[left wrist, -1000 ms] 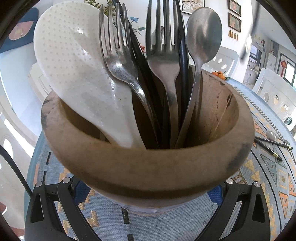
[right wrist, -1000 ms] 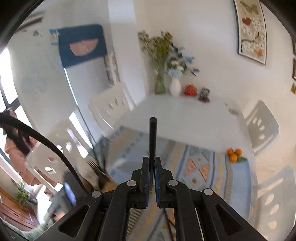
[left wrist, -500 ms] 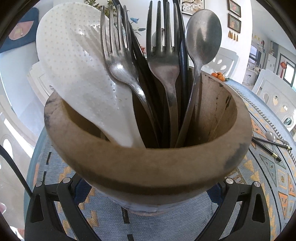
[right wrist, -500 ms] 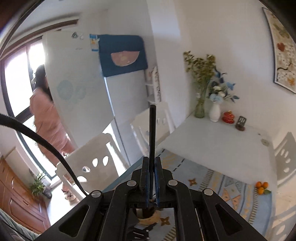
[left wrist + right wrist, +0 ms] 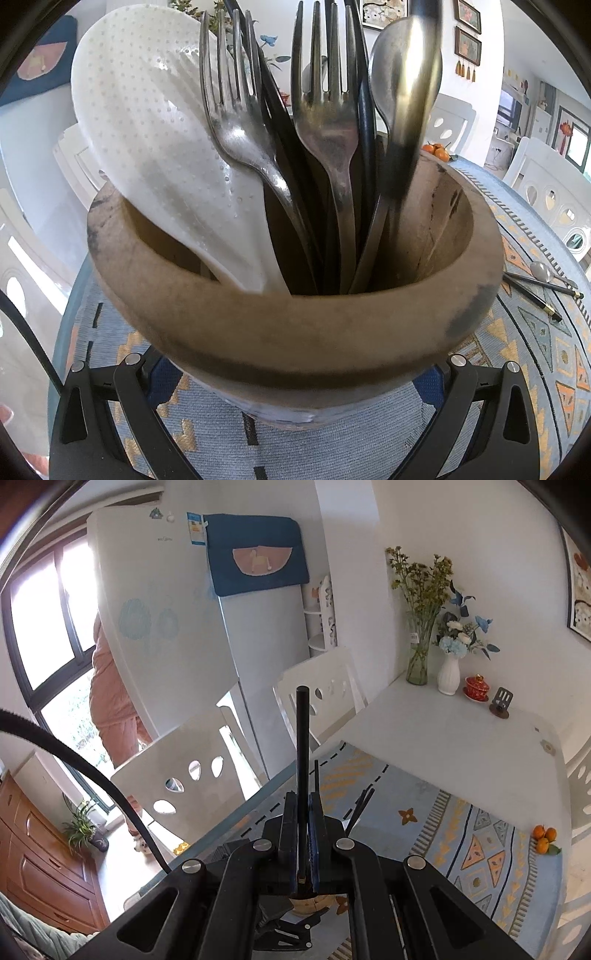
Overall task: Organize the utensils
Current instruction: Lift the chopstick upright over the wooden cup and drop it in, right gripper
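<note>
A brown wooden holder [image 5: 295, 328] fills the left wrist view, with my left gripper [image 5: 295, 369] shut on it, blue pads [image 5: 159, 373] against its sides. It holds a white rice paddle [image 5: 155, 140], two forks [image 5: 325, 110], a spoon [image 5: 388, 74] and black chopsticks [image 5: 280, 122]. A blurred black-and-gold chopstick [image 5: 410, 110] reaches down into the holder's right side. In the right wrist view my right gripper [image 5: 303, 801] is shut on that black chopstick [image 5: 302, 738], which sticks up past the fingers. The holder [image 5: 308, 901] shows just below that gripper.
A loose spoon [image 5: 543, 271] and a chopstick pair [image 5: 532, 295] lie on the patterned mat [image 5: 546, 350] to the right. Oranges [image 5: 545, 840], two vases [image 5: 448, 675] and a red cup [image 5: 476, 686] sit farther off. White chairs [image 5: 184, 775] ring the table; a person [image 5: 110, 701] stands by the window.
The right gripper has swung across with the chopstick and now sits over the holder. The chopstick's blurred lower end has appeared in the left wrist view inside the holder. The left gripper has kept still.
</note>
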Tool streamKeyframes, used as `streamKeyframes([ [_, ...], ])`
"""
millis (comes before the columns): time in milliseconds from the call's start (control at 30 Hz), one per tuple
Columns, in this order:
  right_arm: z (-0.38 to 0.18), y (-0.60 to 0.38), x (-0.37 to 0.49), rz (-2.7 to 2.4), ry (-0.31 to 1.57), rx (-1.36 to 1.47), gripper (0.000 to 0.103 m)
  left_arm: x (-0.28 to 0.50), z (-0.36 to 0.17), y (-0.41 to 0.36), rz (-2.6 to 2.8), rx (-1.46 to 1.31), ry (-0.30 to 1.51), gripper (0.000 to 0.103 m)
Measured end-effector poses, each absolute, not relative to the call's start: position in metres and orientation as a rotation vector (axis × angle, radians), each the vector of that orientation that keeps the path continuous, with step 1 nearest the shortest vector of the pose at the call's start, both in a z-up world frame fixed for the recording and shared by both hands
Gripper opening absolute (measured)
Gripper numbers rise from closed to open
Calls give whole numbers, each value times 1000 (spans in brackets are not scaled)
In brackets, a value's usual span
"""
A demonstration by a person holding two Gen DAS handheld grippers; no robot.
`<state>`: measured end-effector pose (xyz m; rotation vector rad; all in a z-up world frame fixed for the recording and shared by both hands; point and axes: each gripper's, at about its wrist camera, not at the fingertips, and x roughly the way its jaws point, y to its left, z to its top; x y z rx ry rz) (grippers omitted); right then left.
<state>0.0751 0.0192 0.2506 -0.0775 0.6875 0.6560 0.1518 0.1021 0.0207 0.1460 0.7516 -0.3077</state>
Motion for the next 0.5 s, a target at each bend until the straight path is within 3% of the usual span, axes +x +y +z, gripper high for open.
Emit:
streamKeyframes([
  [67, 250, 19, 79, 659, 725, -91, 9, 150, 21, 101, -306, 148, 749, 101],
  [133, 251, 14, 79, 659, 736, -88, 23, 149, 21, 100, -305, 149, 747, 101],
  [233, 261, -2, 75, 675, 700, -37, 35, 146, 22, 98, -302, 153, 744, 101],
  [500, 289, -31, 64, 608, 601, -29, 42, 144, 22, 94, -302, 154, 744, 101],
])
